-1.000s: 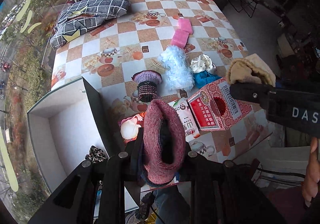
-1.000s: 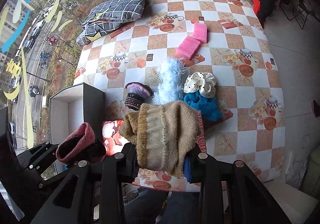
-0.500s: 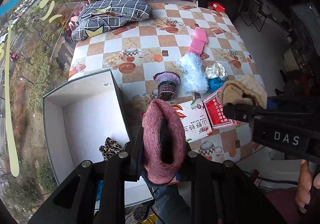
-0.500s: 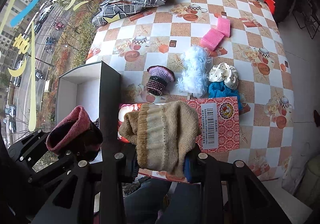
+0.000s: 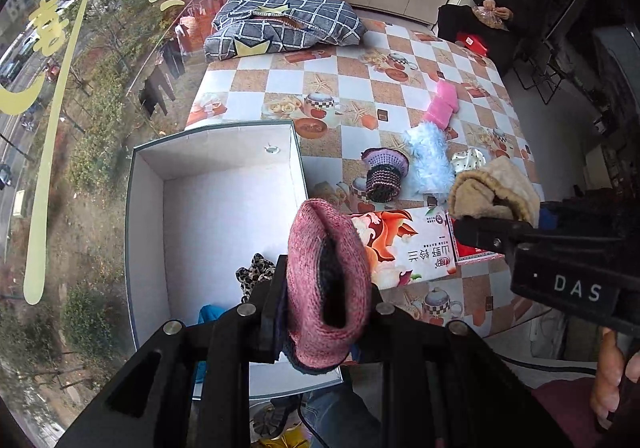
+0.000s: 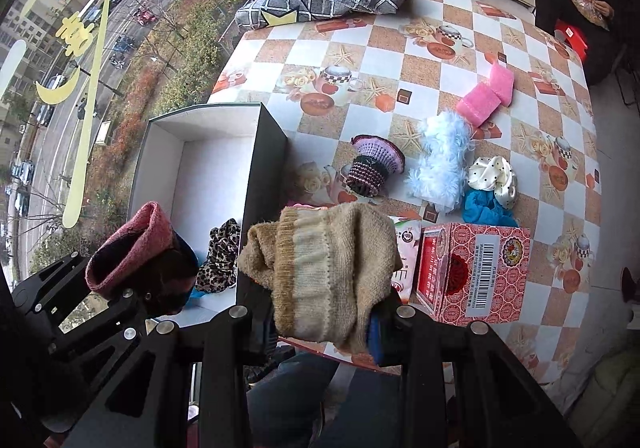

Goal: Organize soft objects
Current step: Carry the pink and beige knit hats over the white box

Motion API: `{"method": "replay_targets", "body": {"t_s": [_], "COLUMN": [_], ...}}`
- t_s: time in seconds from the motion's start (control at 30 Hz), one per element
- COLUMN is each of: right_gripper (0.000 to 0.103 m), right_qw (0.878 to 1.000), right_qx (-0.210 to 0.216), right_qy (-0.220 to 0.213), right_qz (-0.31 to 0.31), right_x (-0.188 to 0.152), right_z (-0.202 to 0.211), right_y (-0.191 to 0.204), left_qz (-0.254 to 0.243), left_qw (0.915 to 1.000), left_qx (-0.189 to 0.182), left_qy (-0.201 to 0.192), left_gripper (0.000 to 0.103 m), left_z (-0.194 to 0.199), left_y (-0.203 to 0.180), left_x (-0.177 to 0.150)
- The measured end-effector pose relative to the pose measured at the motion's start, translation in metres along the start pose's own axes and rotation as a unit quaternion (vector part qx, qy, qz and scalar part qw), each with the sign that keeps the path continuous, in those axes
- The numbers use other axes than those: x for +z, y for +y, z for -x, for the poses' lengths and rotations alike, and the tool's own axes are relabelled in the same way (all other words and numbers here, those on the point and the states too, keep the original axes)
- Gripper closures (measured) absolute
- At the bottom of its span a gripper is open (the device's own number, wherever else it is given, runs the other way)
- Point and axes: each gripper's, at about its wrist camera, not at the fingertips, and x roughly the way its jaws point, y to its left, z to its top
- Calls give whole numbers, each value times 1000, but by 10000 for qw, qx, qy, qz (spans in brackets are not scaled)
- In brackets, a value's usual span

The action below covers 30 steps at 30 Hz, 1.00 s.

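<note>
Both grippers are clamped, left gripper (image 5: 326,312) on the pink sock (image 5: 326,280) & right gripper (image 6: 320,322) on the tan sock (image 6: 324,276), so hold each right over the box (image 5: 224,224) b4 letting go.

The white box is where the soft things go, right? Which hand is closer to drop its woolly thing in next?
Probably the left. The left gripper, holding the pink knit piece, is right at the white box. The right gripper, with the beige knit piece, sits past the box's wall, above the table.
</note>
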Motion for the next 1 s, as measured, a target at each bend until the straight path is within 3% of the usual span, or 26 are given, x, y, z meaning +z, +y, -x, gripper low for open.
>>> {"method": "replay_targets", "body": {"t_s": [0.57, 1.0], "right_gripper": [68, 68], "right_qw": [9977, 9956], "right_qx": [15, 13], "right_qy": [150, 204], "right_qz": [658, 909], "right_x": [8, 13], "right_z": [-12, -17], "right_y": [49, 69], "left_qz": [636, 832], "left_qw": [9979, 9963], "left_qx": [141, 197], "left_qy": [-15, -27], "left_gripper": [78, 78], "left_z": [6, 7], "left_y": [46, 62], "left_x": [-18, -23]}}
